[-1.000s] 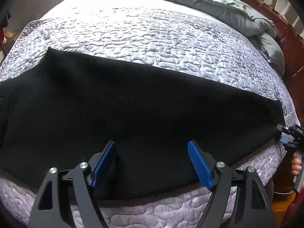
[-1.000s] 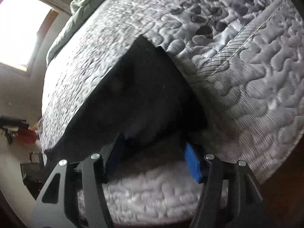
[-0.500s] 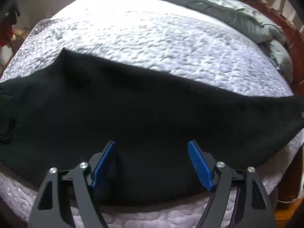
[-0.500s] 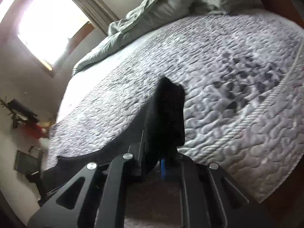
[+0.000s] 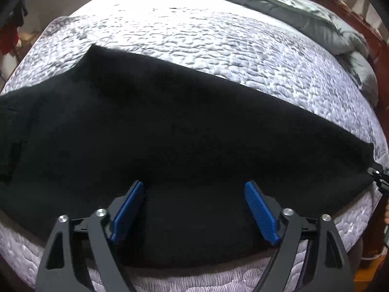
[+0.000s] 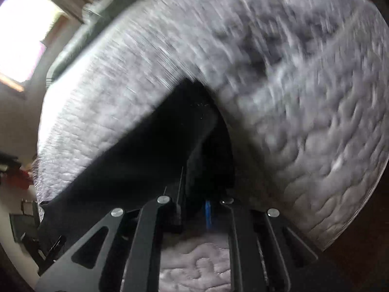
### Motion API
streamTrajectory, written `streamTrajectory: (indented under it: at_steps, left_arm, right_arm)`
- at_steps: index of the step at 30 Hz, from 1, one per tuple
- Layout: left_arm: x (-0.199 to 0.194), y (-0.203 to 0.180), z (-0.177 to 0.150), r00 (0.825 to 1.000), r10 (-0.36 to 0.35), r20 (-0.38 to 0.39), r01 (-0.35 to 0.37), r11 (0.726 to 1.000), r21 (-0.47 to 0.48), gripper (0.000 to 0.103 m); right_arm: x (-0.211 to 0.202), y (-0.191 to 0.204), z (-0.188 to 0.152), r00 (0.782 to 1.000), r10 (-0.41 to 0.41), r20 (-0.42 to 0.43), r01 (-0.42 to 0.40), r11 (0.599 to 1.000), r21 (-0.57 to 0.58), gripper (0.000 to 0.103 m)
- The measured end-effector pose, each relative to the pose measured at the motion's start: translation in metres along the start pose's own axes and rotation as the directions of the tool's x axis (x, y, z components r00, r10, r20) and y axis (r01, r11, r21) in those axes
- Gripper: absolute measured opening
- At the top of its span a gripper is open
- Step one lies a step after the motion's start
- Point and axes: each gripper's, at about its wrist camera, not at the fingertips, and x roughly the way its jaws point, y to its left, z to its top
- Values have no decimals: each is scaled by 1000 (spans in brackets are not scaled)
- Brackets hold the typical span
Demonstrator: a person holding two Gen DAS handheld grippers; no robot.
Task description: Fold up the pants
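Note:
Black pants (image 5: 170, 133) lie stretched across the near edge of a bed, waist end at the left, leg end at the right. My left gripper (image 5: 194, 209) is open, its blue pads (image 5: 260, 214) spread over the pants' near edge, holding nothing. My right gripper (image 6: 197, 209) is shut on the leg end of the pants (image 6: 170, 146); it shows at the far right of the left wrist view (image 5: 378, 177). The right wrist view is blurred by motion.
The bed has a grey-white quilted mattress cover (image 5: 218, 48). A rumpled grey-green duvet (image 5: 304, 17) lies at the far side. A dark wooden bed frame (image 5: 374, 39) runs along the right. A bright window (image 6: 22, 36) is at the left.
My right gripper closed on the pants' leg end and is moving with it, lifting the hem. The left gripper stayed open over the near edge, with its view shifting slightly.

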Motion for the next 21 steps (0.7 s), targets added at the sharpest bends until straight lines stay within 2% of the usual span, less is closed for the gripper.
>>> streamTrajectory:
  at_steps: [2,4,6,10,15,21]
  left_arm:
    - [-5,-1,1,1000,-8,-4,8,1000,1,86]
    - [-14,9,1,999,-51,1,51,997,-53,86]
    - [-21,21,1,998,-54,9,55,994,-96,86]
    - [-38,42,-2,999,-26,37,31,992,-125,86]
    - [-52,68,-6,998,-23,51,32,984,-177,86]
    - [-62,98,-15,998,-28,60,42,970,-239,86]
  right_arm:
    - [-7,6,-2,1000,-19,22,19,1000,-13,10]
    - [-21,22,-7,997,-48,65,52,997,-51,10]
    - [-37,44,-13,993,-55,106,67,991,-114,10]
    - [-61,99,-29,989,5,150,30,972,-234,10]
    - [-72,163,-64,989,81,128,-25,923,-385,10]
    - [-50,247,-109,992,116,43,-76,843,-533,10]
